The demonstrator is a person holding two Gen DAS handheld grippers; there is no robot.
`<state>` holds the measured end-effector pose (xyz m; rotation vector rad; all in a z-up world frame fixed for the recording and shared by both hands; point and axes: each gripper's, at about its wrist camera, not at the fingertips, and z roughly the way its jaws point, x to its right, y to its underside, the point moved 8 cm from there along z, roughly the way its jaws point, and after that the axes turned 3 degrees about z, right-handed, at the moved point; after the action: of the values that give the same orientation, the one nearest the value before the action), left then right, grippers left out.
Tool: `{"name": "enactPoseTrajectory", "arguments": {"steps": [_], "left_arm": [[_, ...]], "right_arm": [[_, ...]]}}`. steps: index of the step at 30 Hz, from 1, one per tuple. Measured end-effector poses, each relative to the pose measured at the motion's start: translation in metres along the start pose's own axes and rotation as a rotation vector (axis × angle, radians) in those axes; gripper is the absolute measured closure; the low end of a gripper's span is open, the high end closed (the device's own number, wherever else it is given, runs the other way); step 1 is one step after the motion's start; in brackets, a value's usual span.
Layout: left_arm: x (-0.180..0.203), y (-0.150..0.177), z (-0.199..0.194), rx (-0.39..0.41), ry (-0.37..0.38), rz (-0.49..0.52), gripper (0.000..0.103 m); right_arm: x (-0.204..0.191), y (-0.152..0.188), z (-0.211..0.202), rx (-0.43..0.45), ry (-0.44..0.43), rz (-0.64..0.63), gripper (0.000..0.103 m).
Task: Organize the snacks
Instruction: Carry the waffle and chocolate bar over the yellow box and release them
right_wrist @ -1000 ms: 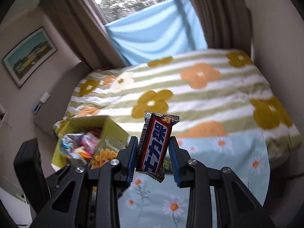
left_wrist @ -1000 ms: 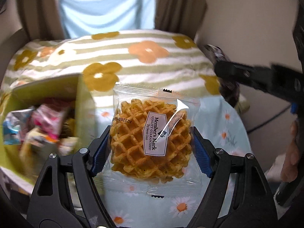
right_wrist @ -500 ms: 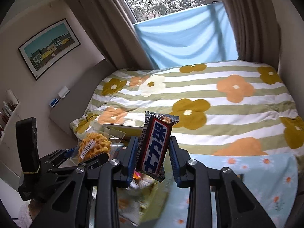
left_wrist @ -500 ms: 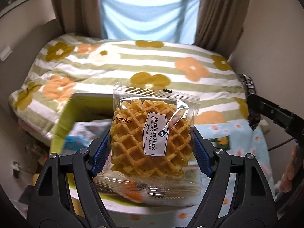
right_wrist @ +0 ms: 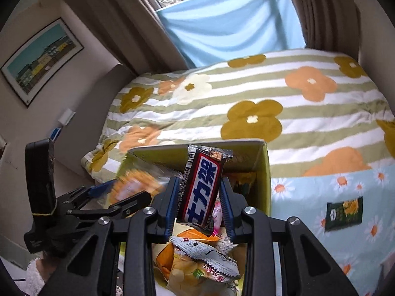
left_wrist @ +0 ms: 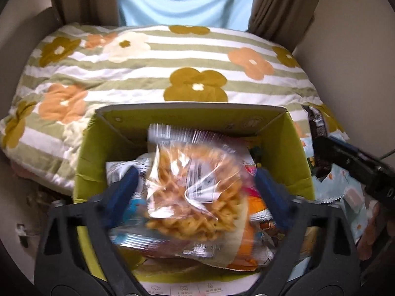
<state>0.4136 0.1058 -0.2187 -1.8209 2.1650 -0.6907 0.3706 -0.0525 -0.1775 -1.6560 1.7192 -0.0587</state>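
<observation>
Moment of deposit over the yellow-green cardboard box (left_wrist: 291, 145), which stands at the foot of a bed with a striped, flower-printed quilt (left_wrist: 158, 79). The left gripper (left_wrist: 195, 187) hangs above the open box; its fingers (left_wrist: 123, 190) are opening and stand clear of the round waffle in a clear plastic wrapper (left_wrist: 195, 192), which is blurred between them, apparently dropping onto the packets below. The right gripper (right_wrist: 200, 197) is clamped on an upright dark chocolate bar with a red-and-blue label (right_wrist: 201, 187), held over the same box, not yet released.

Progress, as judged: the box is already heaped with mixed snack packets, so most of the sorting looks done. Remaining are the bar in the right gripper and a dark green flat packet (right_wrist: 344, 213) lying alone on the light-blue daisy-print cloth (right_wrist: 321, 192) right of the box.

Count: one box; two grippers; one waffle; one chocolate bar; one green packet outside. The packets inside overlap too much to count.
</observation>
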Motion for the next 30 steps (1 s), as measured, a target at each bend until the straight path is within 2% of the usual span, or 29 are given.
{"name": "enactPoseTrajectory", "arguments": {"steps": [7,17,19,21,23,27,30], "left_arm": [[-0.013,0.003,-0.002,-0.008,0.019,-0.018,0.000],[-0.038,0.026,-0.009,-0.016,-0.020,-0.088,0.000],[-0.040,0.030,-0.008,-0.022,-0.002,-0.115,0.000],[-0.041,0.034,-0.006,-0.029,0.026,-0.142,0.000],[-0.042,0.039,-0.008,-0.031,0.027,-0.147,0.000],[-0.044,0.050,-0.007,-0.038,0.017,-0.144,0.000],[-0.044,0.056,-0.007,-0.043,0.023,-0.148,0.000]], "right_arm": [[0.006,0.005,0.008,-0.035,0.055,-0.012,0.073],[0.015,0.018,0.038,-0.138,0.067,-0.027,0.072],[0.015,0.020,0.042,-0.151,0.086,-0.045,0.052],[0.014,0.019,0.040,-0.128,0.091,-0.064,0.017],[0.012,0.017,0.032,-0.081,0.080,-0.075,0.005],[0.009,0.021,0.019,-0.031,0.080,-0.102,0.004],[0.006,0.026,0.017,-0.024,0.090,-0.126,0.004]]}}
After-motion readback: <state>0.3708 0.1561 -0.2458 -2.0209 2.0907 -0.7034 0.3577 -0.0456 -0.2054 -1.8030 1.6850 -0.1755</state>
